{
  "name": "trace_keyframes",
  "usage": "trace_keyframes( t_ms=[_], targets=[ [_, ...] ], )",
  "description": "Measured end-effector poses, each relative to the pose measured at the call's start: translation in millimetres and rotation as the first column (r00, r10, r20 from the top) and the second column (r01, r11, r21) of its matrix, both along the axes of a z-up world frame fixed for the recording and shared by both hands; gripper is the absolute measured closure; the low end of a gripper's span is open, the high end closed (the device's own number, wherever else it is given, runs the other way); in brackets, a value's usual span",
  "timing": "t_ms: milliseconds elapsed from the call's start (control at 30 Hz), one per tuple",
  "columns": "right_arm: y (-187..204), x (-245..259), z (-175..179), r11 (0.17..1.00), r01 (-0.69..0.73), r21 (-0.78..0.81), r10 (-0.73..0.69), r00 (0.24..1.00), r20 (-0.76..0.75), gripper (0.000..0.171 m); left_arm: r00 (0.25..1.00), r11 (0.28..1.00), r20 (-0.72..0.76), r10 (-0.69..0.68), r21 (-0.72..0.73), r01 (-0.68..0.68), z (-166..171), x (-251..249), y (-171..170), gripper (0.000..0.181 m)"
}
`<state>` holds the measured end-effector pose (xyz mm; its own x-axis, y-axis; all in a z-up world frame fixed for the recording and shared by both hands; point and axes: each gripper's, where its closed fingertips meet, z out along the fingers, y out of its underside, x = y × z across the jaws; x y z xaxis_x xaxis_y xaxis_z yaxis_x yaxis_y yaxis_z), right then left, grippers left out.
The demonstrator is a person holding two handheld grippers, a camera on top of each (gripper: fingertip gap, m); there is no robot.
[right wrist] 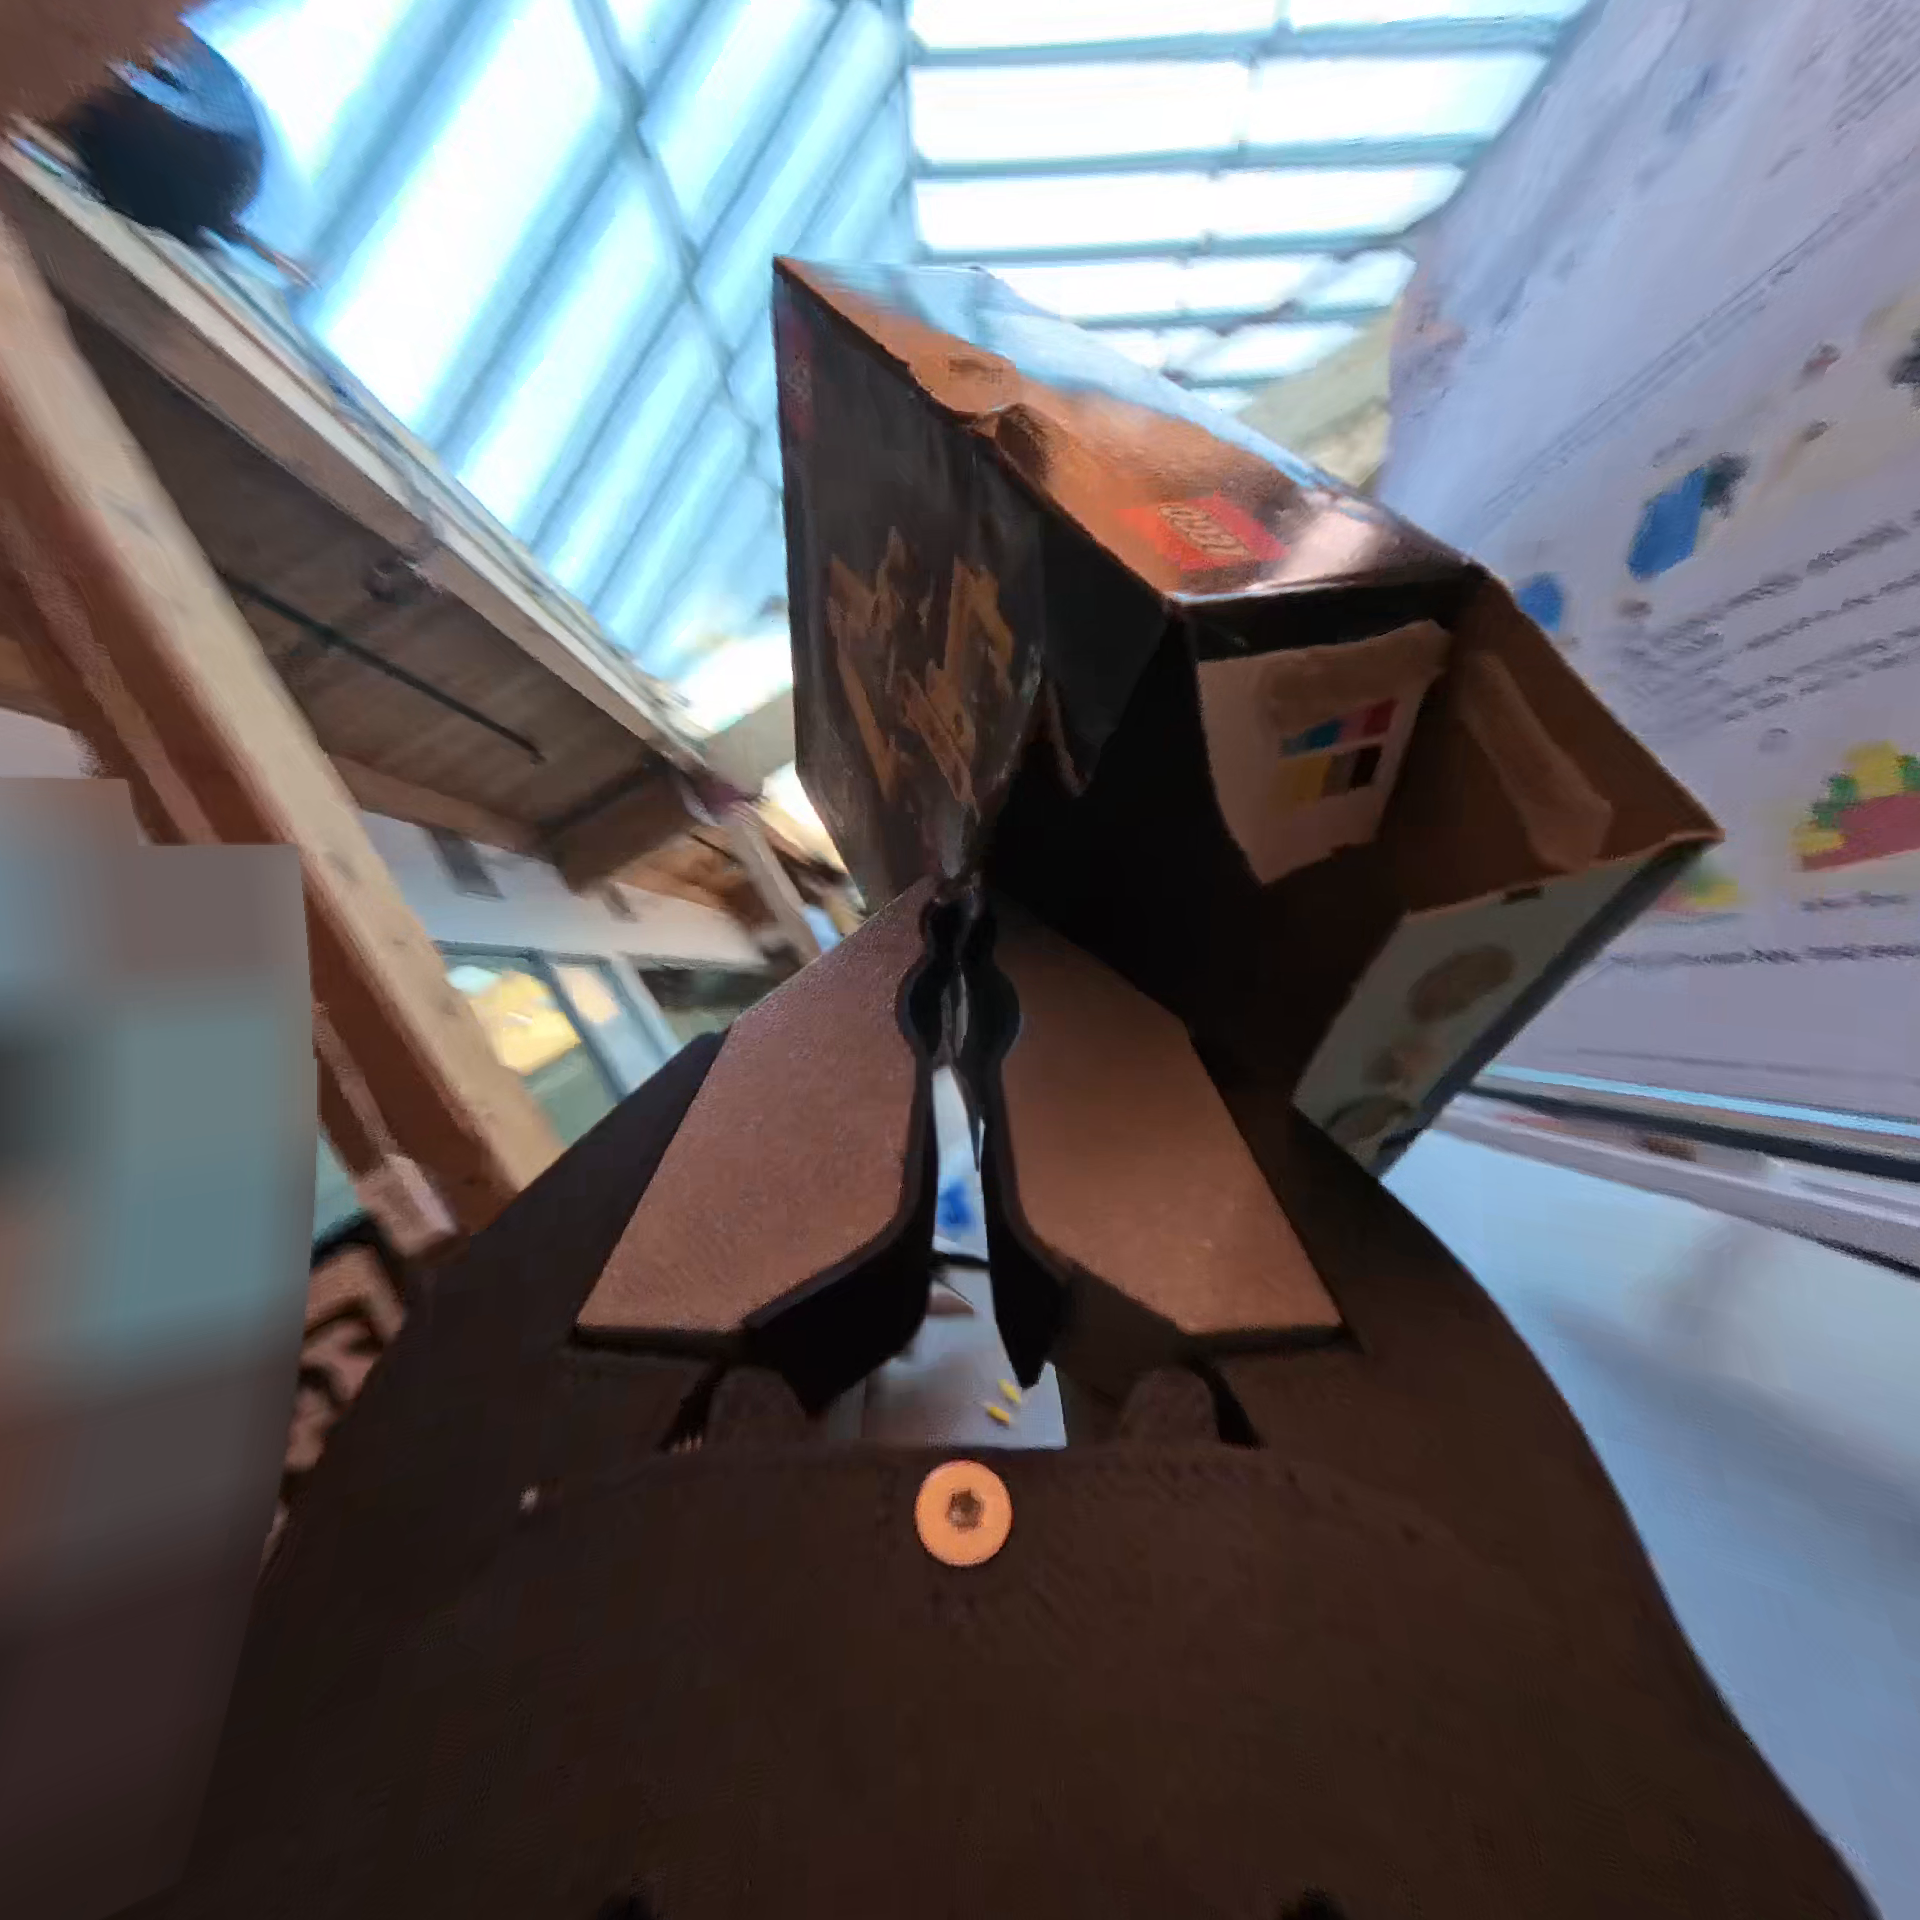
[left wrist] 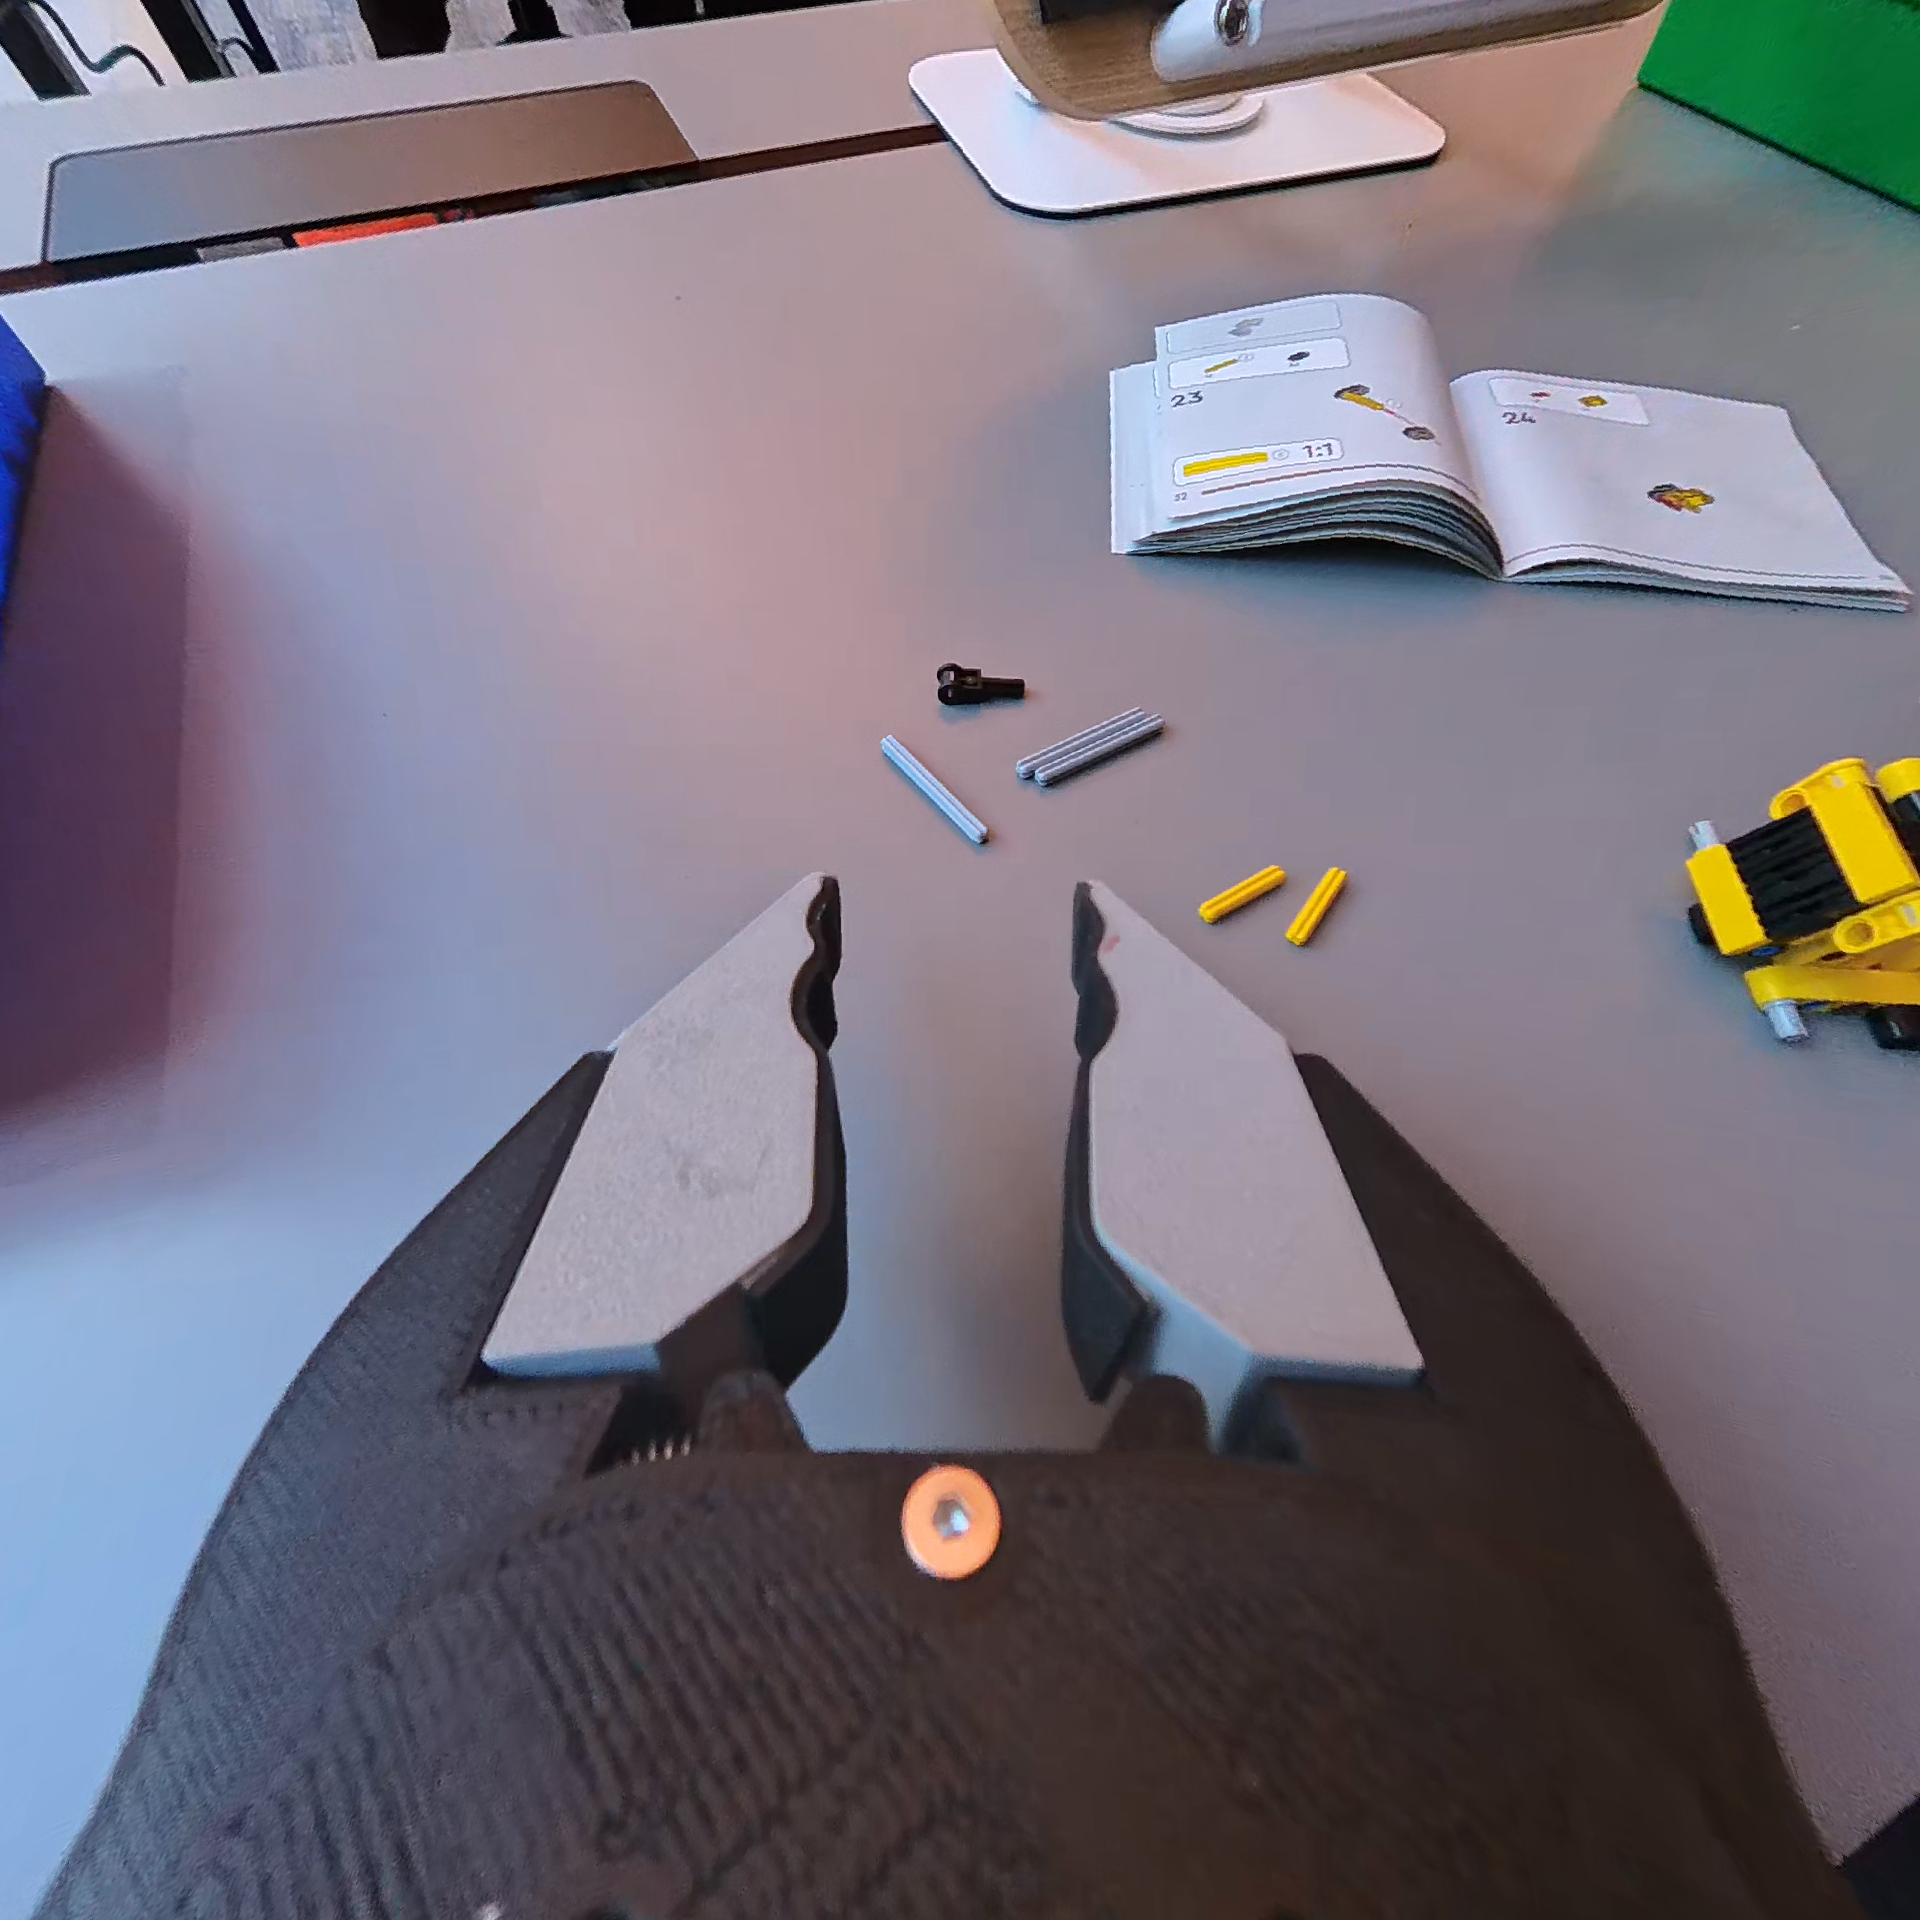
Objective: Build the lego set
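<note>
My left gripper (left wrist: 954, 902) is open and empty, just above the grey table (left wrist: 520, 623). Ahead of it lie a light grey axle (left wrist: 933, 789), two darker grey axles (left wrist: 1091, 746) side by side, a small black connector (left wrist: 979, 685) and two short yellow axles (left wrist: 1273, 902). A partly built yellow and black model (left wrist: 1829, 894) sits at the right edge. My right gripper (right wrist: 961, 914) is shut on a wall of the dark lego box (right wrist: 1091, 582) and holds it up in the air, open end toward the camera.
An open instruction booklet (left wrist: 1475, 468) lies at the back right. A white monitor stand base (left wrist: 1174, 135) and a green box (left wrist: 1797, 83) stand at the far edge. A blue thing (left wrist: 16, 468) is at the left edge. A poster (right wrist: 1714, 520) shows behind the box. One gripper's finger ends stand about 45 cm off the other's. The left gripper is farther from the white monitor stand base (left wrist: 1174, 135), some 45 cm, than the right, some 40 cm.
</note>
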<state>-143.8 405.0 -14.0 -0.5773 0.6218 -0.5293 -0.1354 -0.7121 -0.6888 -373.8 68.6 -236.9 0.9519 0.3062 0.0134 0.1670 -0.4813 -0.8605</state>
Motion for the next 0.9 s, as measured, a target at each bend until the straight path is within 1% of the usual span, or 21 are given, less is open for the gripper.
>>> trace_keyframes(
  t_ms=[33,67,100,133,167,233,300,367,433,500,567,633,700,767,900],
  targets=[
    [3,-5,-12,0.997,0.049,0.056,-0.054,0.995,0.083,0.171,1.0,1.0,-0.003,0.002,-0.004,-0.002,0,0,0,0.139],
    [6,-12,-29,0.984,0.104,0.147,-0.131,0.973,0.189,0.171,1.0,1.0,-0.006,0.004,-0.007,-0.004,-1,0,0,0.139],
    [12,-18,-49,0.955,0.153,0.256,-0.228,0.928,0.296,0.171,1.0,1.0,-0.009,0.005,-0.01,-0.005,-1,0,0,0.139],
    [18,-21,-68,0.91,0.182,0.372,-0.327,0.867,0.376,0.171,1.0,1.0,-0.011,0.006,-0.013,-0.006,-1,-1,0,0.139],
    [22,-21,-85,0.856,0.18,0.485,-0.411,0.806,0.426,0.171,1.0,1.0,-0.011,0.006,-0.017,-0.006,-2,-1,0,0.139],
    [24,-21,-113,0.744,0.108,0.659,-0.527,0.702,0.479,0.171,1.0,1.0,-0.006,0.007,-0.025,-0.007,-3,-1,0,0.139],
    [24,-23,-136,0.662,0.016,0.749,-0.59,0.627,0.508,0.171,1.0,1.0,-0.005,0.006,-0.015,-0.006,-2,-1,0,0.139],
    [25,-26,-157,0.631,-0.051,0.774,-0.622,0.563,0.545,0.171,1.0,1.0,0.004,0.001,-0.005,-0.001,-1,0,0,0.139],
    [32,-30,-174,0.617,-0.086,0.782,-0.651,0.502,0.569,0.171,1.0,1.0,0.01,-0.003,0.005,0.003,0,0,0,0.139],
    [38,-35,-184,0.618,-0.091,0.781,-0.66,0.481,0.578,0.171,1.0,1.0,0.017,-0.009,0.009,0.009,0,1,0,0.139],
    [44,-39,-193,0.633,-0.101,0.768,-0.659,0.451,0.602,0.163,1.0,1.0,0.025,-0.013,0.007,0.013,0,1,1,0.139],
    [53,-40,-204,0.634,-0.117,0.764,-0.678,0.391,0.622,0.153,1.0,1.0,0.022,-0.014,0.01,0.014,0,1,0,0.138],
    [59,-38,-206,0.619,-0.11,0.777,-0.711,0.342,0.615,0.143,1.0,1.0,0.019,-0.016,0.01,0.016,0,2,1,0.138],
    [61,-36,-195,0.593,-0.063,0.803,-0.743,0.342,0.576,0.134,1.0,1.0,0.025,-0.018,0.004,0.018,-1,2,1,0.139],
    [46,-23,-162,0.551,0.016,0.834,-0.772,0.389,0.503,0.122,0.999,1.0,0.033,-0.014,0.002,0.014,-1,1,1,0.139]
  ],
)
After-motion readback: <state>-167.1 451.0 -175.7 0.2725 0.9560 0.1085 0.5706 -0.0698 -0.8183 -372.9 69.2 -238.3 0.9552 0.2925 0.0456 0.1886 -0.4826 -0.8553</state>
